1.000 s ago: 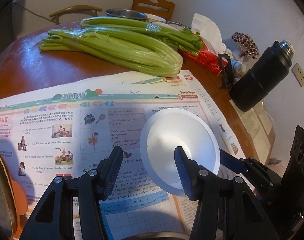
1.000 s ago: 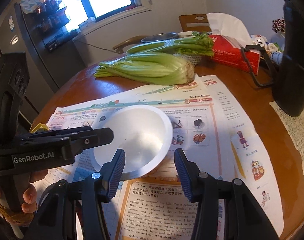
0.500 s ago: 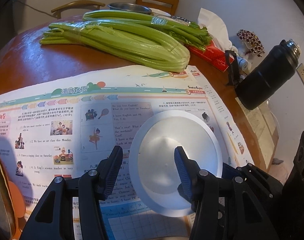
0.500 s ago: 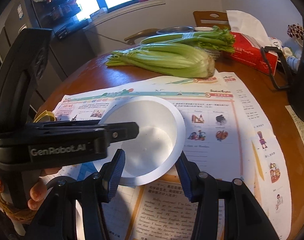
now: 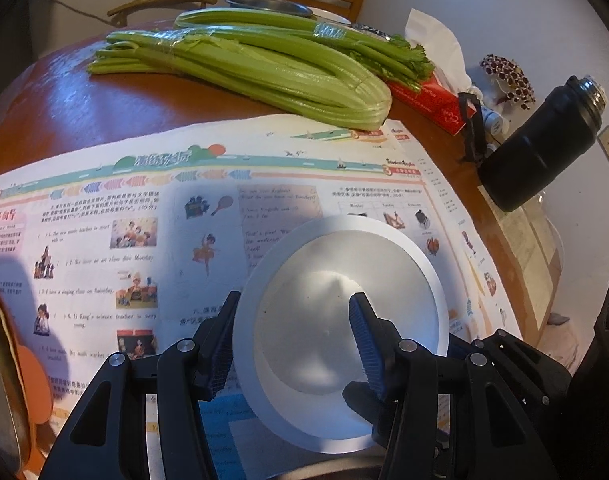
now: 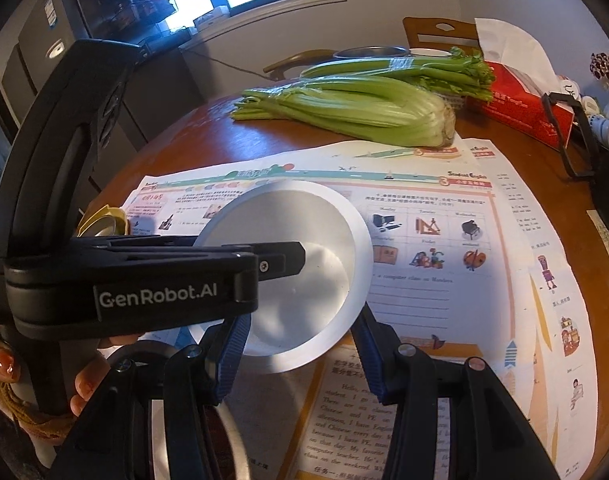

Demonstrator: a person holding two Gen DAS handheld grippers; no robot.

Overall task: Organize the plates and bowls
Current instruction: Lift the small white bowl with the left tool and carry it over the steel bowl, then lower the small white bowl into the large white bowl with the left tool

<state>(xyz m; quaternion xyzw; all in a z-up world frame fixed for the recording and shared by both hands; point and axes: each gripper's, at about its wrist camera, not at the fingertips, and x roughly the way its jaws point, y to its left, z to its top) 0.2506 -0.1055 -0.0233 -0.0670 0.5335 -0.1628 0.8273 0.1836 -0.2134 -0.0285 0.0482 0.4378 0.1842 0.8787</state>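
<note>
Little looks sorted yet. The white round bowl (image 6: pixel 324 232) hangs tilted above the printed newspaper (image 6: pixel 424 304) on the brown counter (image 6: pixel 208 128), clenched low in the right claw (image 6: pixel 302 332). The left claw (image 5: pixel 294 320) straddles its rim (grip unclear). Stacking remains.

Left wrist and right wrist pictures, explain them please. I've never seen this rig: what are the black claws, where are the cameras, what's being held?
No robot here: a person holds a two-finger gripper in each hand. Each carries a wide-angle camera looking along its black, blue-padded fingers. One picture looks along the left gripper, the other along the right gripper, where the left one also shows from the side. On the round wooden table lie printed school sheets, celery, a red tissue box and a black flask. The right gripper's fingers press the near edge of the white bowl and seem to hold it; the left gripper stands open about its rim.
</note>
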